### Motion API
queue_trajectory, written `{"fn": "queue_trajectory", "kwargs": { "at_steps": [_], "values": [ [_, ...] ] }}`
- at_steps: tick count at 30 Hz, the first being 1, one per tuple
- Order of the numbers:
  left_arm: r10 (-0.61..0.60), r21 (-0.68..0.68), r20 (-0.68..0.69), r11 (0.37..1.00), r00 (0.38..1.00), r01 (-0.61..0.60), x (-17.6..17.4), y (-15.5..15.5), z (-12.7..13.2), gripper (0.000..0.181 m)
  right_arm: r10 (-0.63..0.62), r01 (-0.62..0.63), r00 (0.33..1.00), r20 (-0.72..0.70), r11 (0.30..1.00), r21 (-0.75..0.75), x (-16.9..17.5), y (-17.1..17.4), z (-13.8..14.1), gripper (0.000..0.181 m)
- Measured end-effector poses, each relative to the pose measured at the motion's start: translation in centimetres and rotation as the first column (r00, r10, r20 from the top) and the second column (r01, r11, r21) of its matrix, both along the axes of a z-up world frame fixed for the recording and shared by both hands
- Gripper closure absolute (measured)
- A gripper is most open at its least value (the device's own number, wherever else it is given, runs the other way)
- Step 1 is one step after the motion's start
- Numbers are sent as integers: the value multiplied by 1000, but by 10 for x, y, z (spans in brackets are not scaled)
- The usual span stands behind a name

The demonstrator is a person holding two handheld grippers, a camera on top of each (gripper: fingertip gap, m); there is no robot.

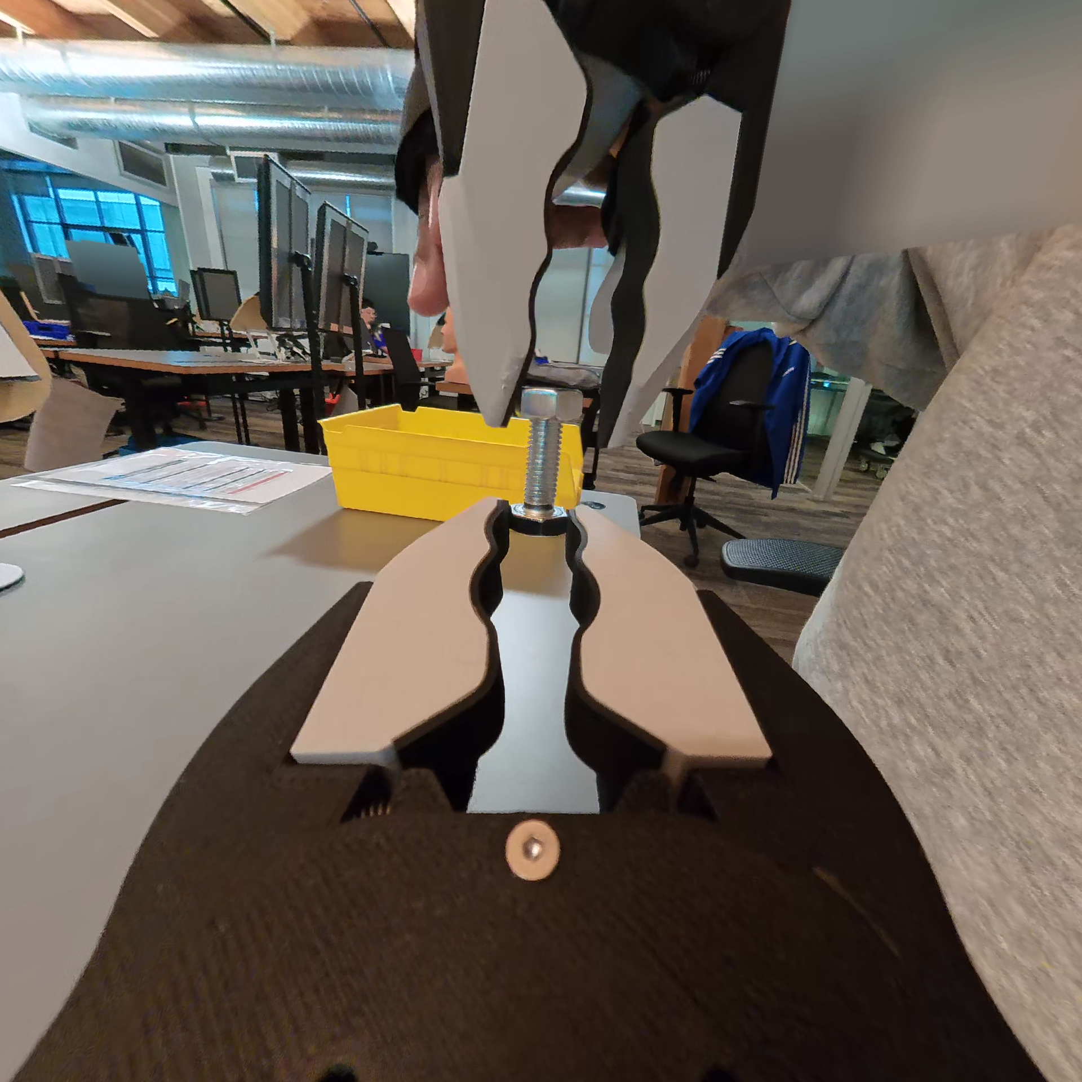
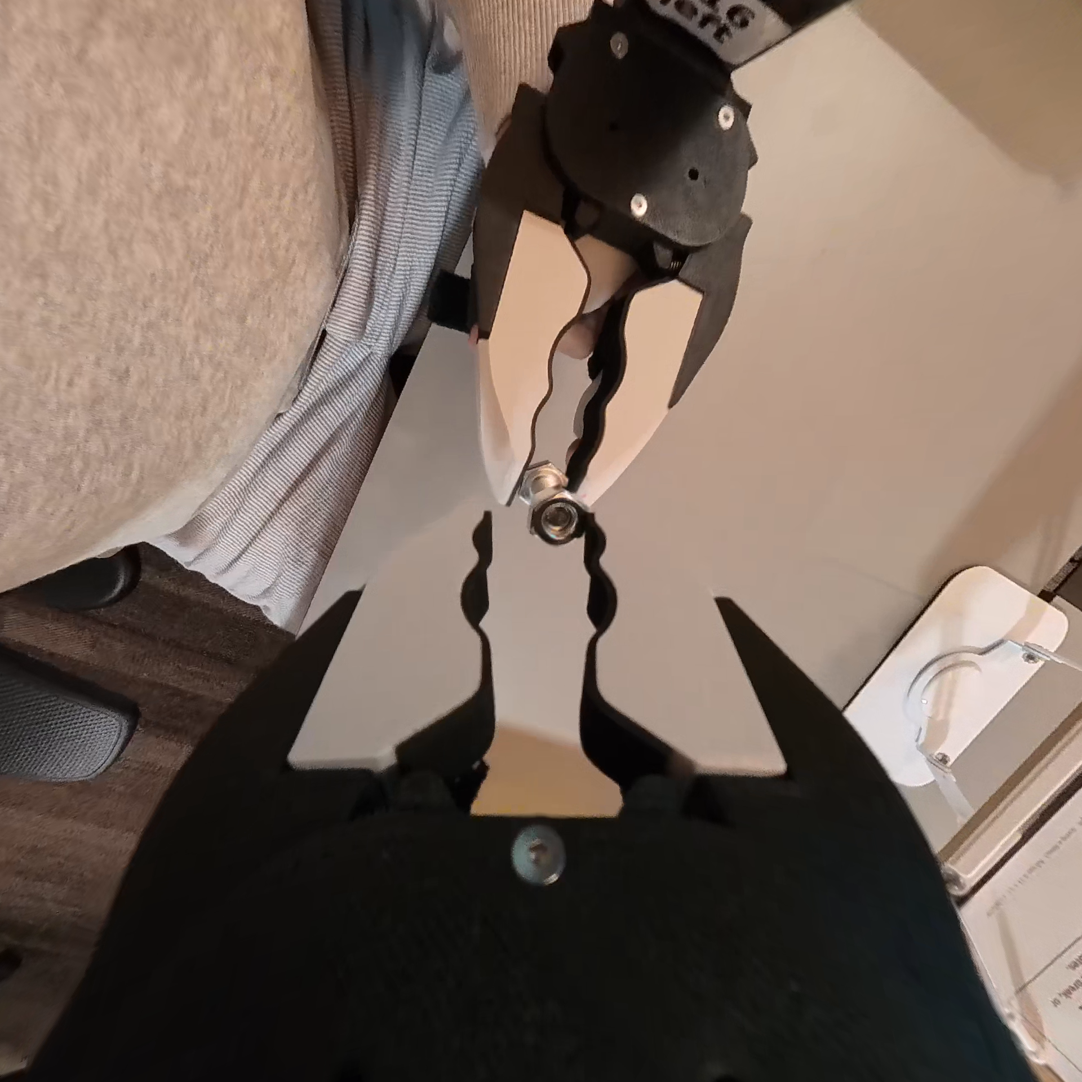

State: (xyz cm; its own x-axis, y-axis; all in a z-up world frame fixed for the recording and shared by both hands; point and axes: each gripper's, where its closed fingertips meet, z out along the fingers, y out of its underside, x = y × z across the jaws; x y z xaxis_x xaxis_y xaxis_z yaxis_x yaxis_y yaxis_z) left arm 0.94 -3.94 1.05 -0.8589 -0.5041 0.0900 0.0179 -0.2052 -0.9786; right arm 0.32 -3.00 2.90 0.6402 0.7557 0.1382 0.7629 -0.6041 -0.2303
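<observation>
Bolt, upright and threaded, stands head-up above the grey table; the left gripper, held level, pinches the nut at its lower end. From above, the right gripper points steeply down, its jaws parted around the bolt head without clamping it. Behind stands a yellow bin, with papers left and office desks and chairs beyond.

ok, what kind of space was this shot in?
Looks like an open-plan office or lab: rows of desks with dark monitors, exposed silver ceiling ducts, black swivel office chair with blue jacket.
</observation>
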Motion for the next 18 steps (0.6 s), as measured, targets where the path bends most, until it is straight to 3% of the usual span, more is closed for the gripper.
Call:
{"fn": "queue_trajectory", "kwargs": {
  "at_steps": [6,13,18],
  "values": [
    [8,-7,0,1000,1000,-8,1,2,2,161,-44,44,999,-3,998,-54,10,-10,-1,155],
    [4,34,17,999,1000,-5,-1,-2,-1,161,16,-11,998,-66,998,69,-9,6,12,150],
    [15,14,16,1000,1000,-16,0,1,1,161,-11,12,999,-33,1000,6,-3,-5,4,148]
  ]
}}
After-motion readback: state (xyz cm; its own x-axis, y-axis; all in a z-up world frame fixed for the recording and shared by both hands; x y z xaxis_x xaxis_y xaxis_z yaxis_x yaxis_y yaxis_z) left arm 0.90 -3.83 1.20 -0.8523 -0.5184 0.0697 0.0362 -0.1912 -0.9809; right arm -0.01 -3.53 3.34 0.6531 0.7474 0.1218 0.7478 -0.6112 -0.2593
